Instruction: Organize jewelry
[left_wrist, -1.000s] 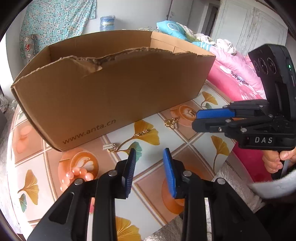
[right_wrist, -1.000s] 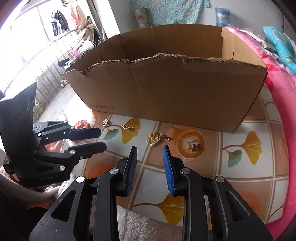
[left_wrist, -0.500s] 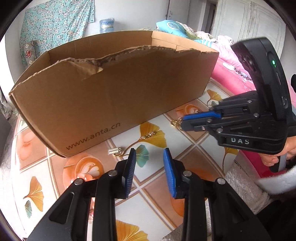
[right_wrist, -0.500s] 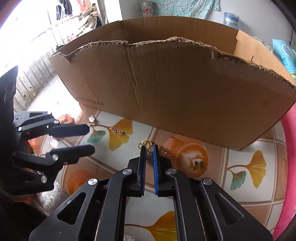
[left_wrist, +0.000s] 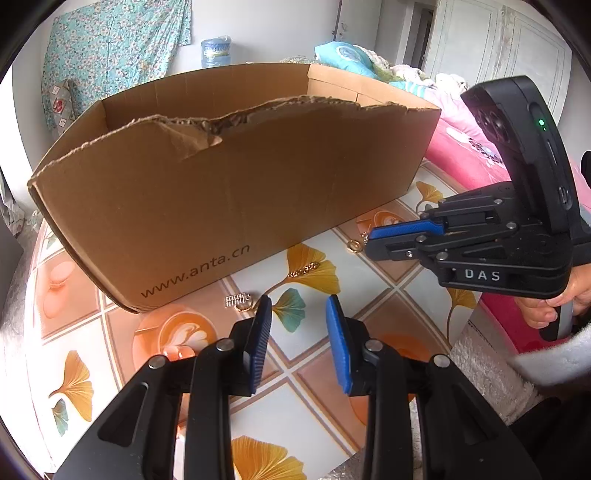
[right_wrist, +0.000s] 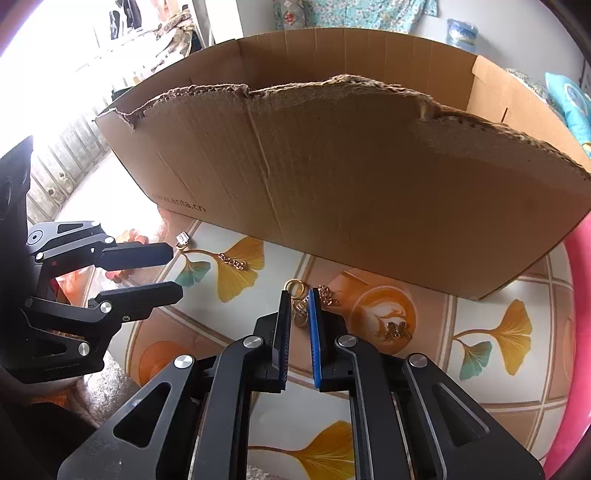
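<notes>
R gripper fingers opening, gold necklace btwn them, lying on worktop just in front of cardboard box. L gripper fingers apart, empty, near small ring.

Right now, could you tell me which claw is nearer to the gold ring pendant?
Right. The right claw, jaws opening, straddles the gold ring pendant; the left claw hangs apart, off to its side.
</notes>
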